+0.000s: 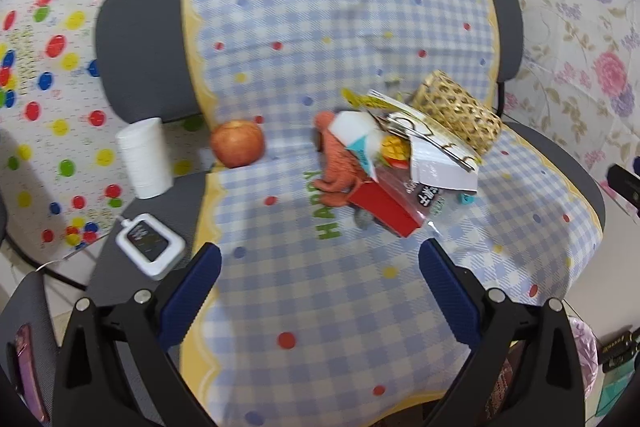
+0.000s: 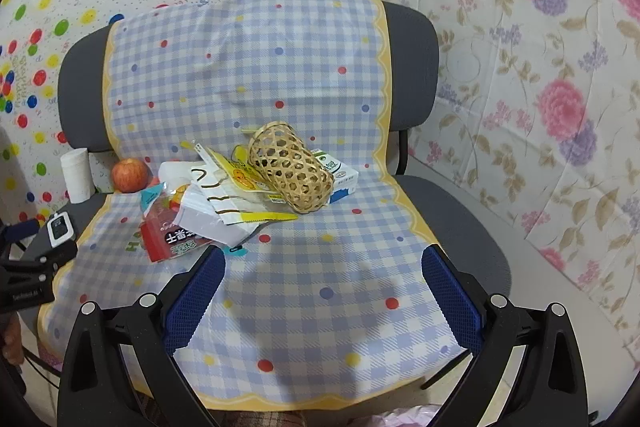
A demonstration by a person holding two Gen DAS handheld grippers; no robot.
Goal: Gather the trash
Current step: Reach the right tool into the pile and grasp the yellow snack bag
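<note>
A pile of trash lies on a chair seat covered with a blue checked cloth (image 1: 280, 287): a red wrapper (image 1: 384, 205) (image 2: 168, 239), white wrappers (image 1: 436, 163) (image 2: 212, 215), a yellow-edged packet (image 2: 240, 179), an orange cloth toy (image 1: 336, 163) and a small carton (image 2: 336, 175). A woven bamboo basket (image 1: 456, 115) (image 2: 290, 167) lies on its side at the pile's back. My left gripper (image 1: 320, 259) is open and empty, just in front of the red wrapper. My right gripper (image 2: 324, 263) is open and empty, in front of the pile and right of it.
A red apple (image 1: 238, 143) (image 2: 129, 175), a white paper cup (image 1: 144, 159) (image 2: 78, 175) and a small white device (image 1: 150, 245) (image 2: 60, 227) sit on the chair's left side. The left gripper's body (image 2: 28, 279) shows at the right view's left edge. Printed sheets hang behind.
</note>
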